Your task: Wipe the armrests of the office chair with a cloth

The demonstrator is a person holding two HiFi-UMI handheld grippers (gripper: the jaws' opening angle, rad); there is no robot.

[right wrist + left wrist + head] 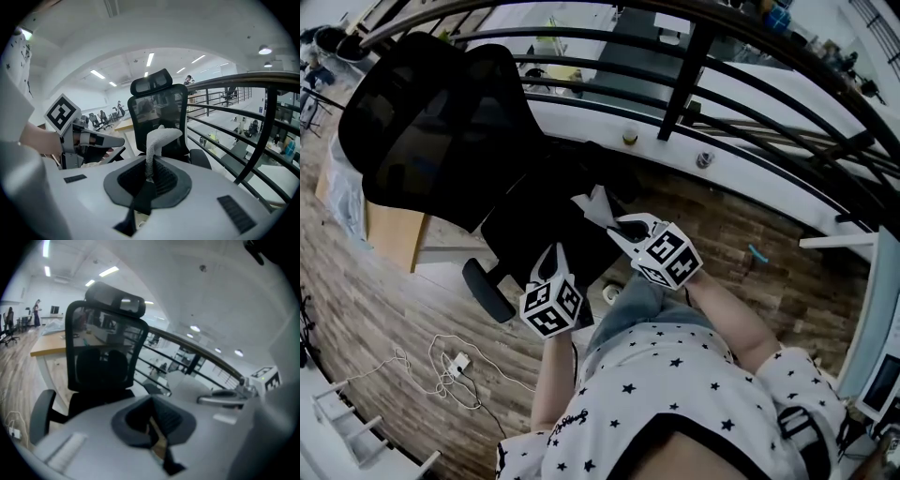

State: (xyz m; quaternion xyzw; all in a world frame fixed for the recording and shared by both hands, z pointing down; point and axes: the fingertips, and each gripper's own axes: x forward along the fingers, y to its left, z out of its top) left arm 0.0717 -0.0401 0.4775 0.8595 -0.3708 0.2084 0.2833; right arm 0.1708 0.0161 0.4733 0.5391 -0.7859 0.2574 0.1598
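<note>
Right gripper (149, 177) clamps the cloth (161, 135) by one end (it flops over, likely soft and light); left gripper (152, 423) is closed, empty, armrest (487, 289) at its nine o'clock.

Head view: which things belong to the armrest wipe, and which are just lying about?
Job: office chair, its armrest, cloth clamped in the right gripper.
Lying about: white cable and blue item on the floor, wooden desk, railing.
</note>
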